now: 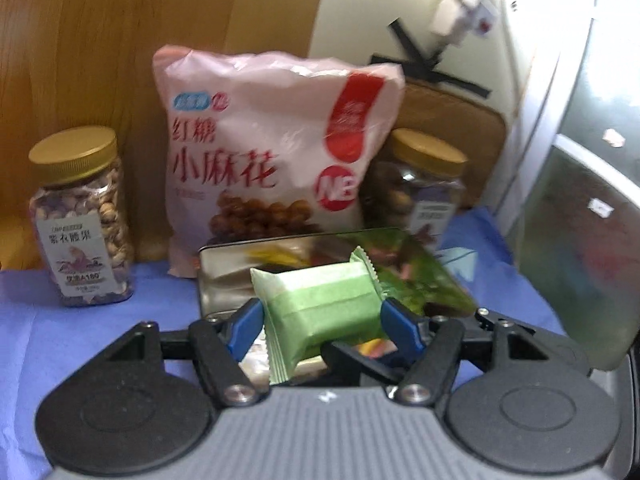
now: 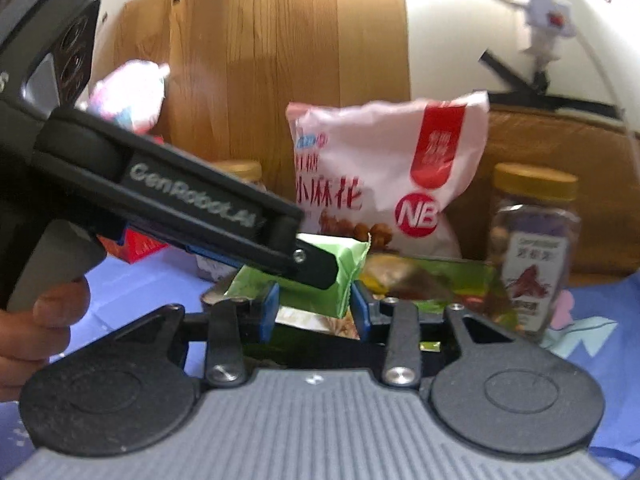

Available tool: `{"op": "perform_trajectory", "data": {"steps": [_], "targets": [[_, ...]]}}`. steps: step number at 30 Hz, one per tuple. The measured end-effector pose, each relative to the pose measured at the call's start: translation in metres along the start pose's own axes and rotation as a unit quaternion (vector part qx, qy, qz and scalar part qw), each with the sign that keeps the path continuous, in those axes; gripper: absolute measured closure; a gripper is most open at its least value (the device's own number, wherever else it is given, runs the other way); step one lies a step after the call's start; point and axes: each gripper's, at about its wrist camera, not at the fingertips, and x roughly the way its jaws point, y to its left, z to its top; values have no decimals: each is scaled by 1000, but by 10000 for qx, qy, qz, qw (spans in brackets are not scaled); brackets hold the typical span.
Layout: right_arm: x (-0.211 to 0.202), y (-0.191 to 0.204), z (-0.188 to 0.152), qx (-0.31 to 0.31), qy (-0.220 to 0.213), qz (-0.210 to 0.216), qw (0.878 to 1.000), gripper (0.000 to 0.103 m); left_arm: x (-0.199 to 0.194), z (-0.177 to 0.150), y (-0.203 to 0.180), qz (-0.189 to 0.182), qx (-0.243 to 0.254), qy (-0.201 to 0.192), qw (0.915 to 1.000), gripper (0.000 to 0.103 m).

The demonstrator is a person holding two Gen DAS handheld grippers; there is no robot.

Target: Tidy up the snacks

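Far left on the blue-covered counter (image 1: pixel 100 328) sits a gold-lidded nut jar (image 1: pixel 82 218), label reading "A180". Next is a pink bag (image 1: pixel 276 160) printed 小麻花 with a red "NB" circle. The left tongs (image 1: pixel 322 314) pinch a green snack packet (image 1: pixel 320 304) above a shiny tin (image 1: pixel 224 276). A second jar (image 1: pixel 420 188) stands right. Right tongs (image 2: pixel 314 308), parted, flank the packet's corner; "GenRobot.AI" is on the other tool.

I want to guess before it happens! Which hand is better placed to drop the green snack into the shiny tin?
Probably the left. The left gripper already pinches the green snack packet right above the open tin. The right gripper looks open, holding nothing.
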Motion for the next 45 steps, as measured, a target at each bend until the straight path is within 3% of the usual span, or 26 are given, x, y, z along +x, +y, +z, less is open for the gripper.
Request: {"op": "perform_trajectory", "data": {"steps": [3,5,8,15,20,26,30,31,33,36,45], "targets": [[4,-1,-7,60,-128,-143,9998,41,10,-6,4,149,28,35,9999,38],[0,-4,-8,145,-164,-125,9997,37,11,-11,4,200,70,-15,9998,36],[-8,-4,-6,132,-200,-129,9996,37,2,-13,1,226,110,-110,9996,36],[-48,-4,-14,620,-173,231,9977,37,-69,-33,13,-188,-103,-615,9979,36],[-49,12,-36,810,659,1004,9895,29,-78,-71,36,-124,-488,-163,9986,36],[-29,42,-51,282,1408,1090,9836,27,-55,-101,49,-236,-971,540,9935,37],[-18,43,-51,279,1550,1052,9819,31,-41,-110,42,-257,-882,699,9933,39],[-17,43,-51,294,1524,1034,9825,34,-40,-111,38,-216,-803,701,9941,40],[-19,40,-52,295,1498,1014,9831,52,-40,-112,32,-273,-783,741,9938,45],[-25,40,-53,301,1452,940,9845,58,-40,-113,20,-183,-705,771,9944,45],[-87,13,-67,469,1266,255,9905,60,-35,-118,-46,-778,-146,973,9921,45]]}}
